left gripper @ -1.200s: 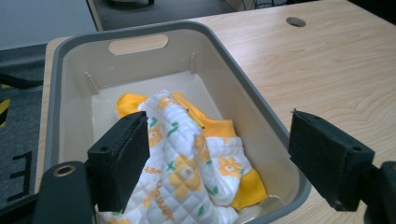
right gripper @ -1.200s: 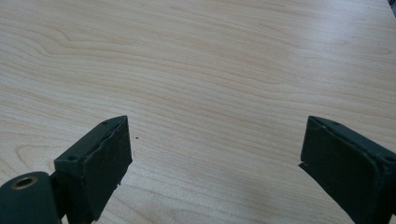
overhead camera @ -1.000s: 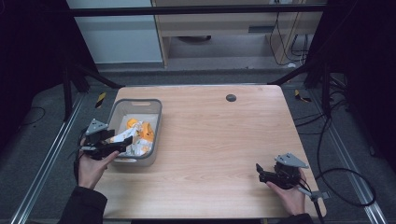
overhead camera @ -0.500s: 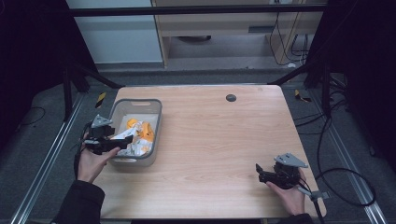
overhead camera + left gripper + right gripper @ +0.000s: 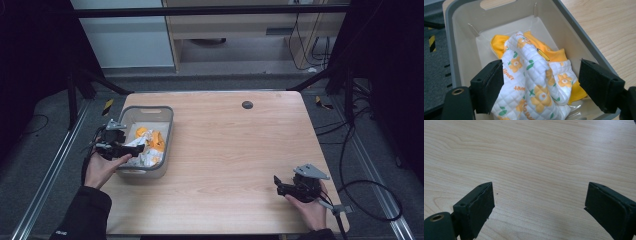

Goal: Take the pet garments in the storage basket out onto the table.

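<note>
Quilted cloth (image 5: 534, 82) lay in the bin (image 5: 165, 131); the left tool (image 5: 131, 149), spread wide, had edged over it, seemingly ready to pinch; the right tool (image 5: 278, 184) gaped over bare counter (image 5: 235, 150).

Hidden and cut-off parts

Between the spread jaws, the quilted garment (image 5: 534, 85) runs off the bottom edge; its folds hide the bin (image 5: 461, 32) floor beneath.

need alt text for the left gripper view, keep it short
A white quilted garment with orange flowers and yellow trim lies bunched in a grey bin. The open left tongs frame it, black jaws on either side of the cloth. Light wood table shows beyond the bin's right wall.
</note>
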A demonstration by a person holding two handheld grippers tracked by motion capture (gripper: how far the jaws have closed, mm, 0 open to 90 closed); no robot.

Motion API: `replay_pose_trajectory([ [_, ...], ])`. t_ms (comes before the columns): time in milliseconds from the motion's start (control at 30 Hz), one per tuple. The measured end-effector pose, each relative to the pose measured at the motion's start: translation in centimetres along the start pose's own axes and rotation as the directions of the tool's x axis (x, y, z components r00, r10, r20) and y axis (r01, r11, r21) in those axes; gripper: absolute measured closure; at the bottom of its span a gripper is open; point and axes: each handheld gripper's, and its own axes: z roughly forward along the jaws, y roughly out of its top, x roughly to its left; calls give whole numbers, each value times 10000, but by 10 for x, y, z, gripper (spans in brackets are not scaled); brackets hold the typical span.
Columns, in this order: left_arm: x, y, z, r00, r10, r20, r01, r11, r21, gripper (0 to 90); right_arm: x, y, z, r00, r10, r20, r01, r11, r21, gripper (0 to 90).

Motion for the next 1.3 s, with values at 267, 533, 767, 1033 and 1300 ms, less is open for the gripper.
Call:
replay_pose_trajectory([
  [267, 2, 5, 8, 10000, 7, 1, -7, 9988, 488, 198, 0, 0, 1, 10000, -20, -20, 20, 10000, 29, 86],
  [533, 3, 7, 15, 10000, -29, 61, 24, 9964, 852, 198, 0, 0, 1, 10000, -89, -41, 89, 9999, 80, 86],
  [767, 4, 7, 21, 9999, -71, 81, 60, 9929, 1185, 198, 0, 0, 2, 10000, -84, -44, 85, 9999, 79, 87],
  [1033, 4, 8, 30, 10000, -52, 40, 45, 9898, 1423, 210, 0, 0, 2, 9999, -94, -61, 95, 9999, 98, 89],
  [1300, 3, 6, 38, 10000, 14, 19, -17, 9855, 1695, 253, 0, 0, 2, 9999, -44, -98, 45, 9999, 128, 89],
])
